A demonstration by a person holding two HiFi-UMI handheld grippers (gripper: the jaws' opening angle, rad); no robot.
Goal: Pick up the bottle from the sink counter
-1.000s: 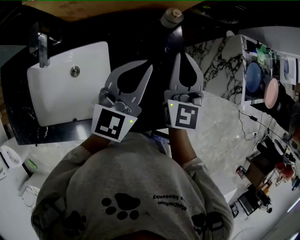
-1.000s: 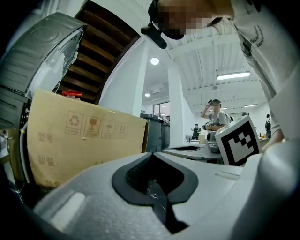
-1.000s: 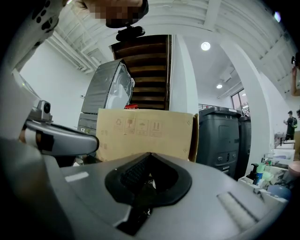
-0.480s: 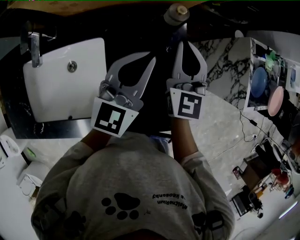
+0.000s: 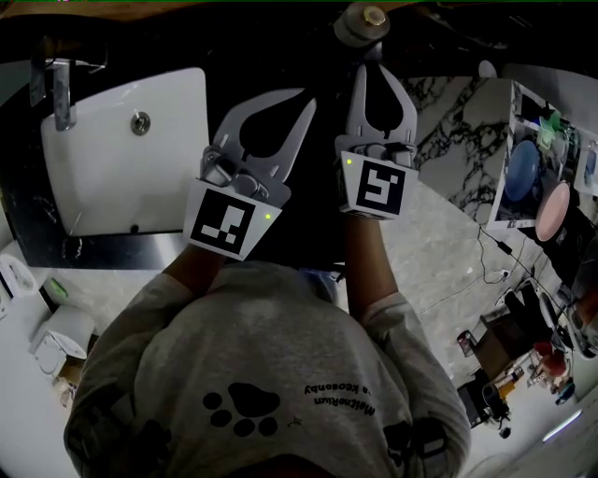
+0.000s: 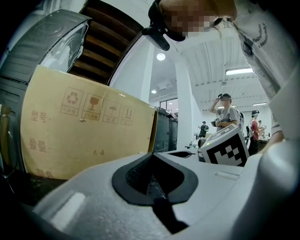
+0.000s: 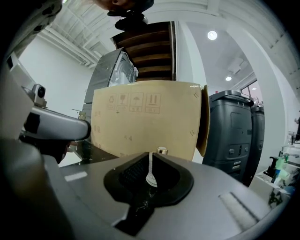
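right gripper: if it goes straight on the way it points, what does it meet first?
Probably the bottle, straight ahead of the right gripper; the cardboard box stands behind it. Its jaws have just been opening, a slit apart, nothing between them. Depth unclear.

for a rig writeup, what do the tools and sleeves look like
The left tool and right tool are pale grey plastic with a teardrop cutout. Each carries a black-and-white marker cube with a green light. The person wears a grey sweatshirt. The right tool's jaws have just been opening a crack, nothing between them.
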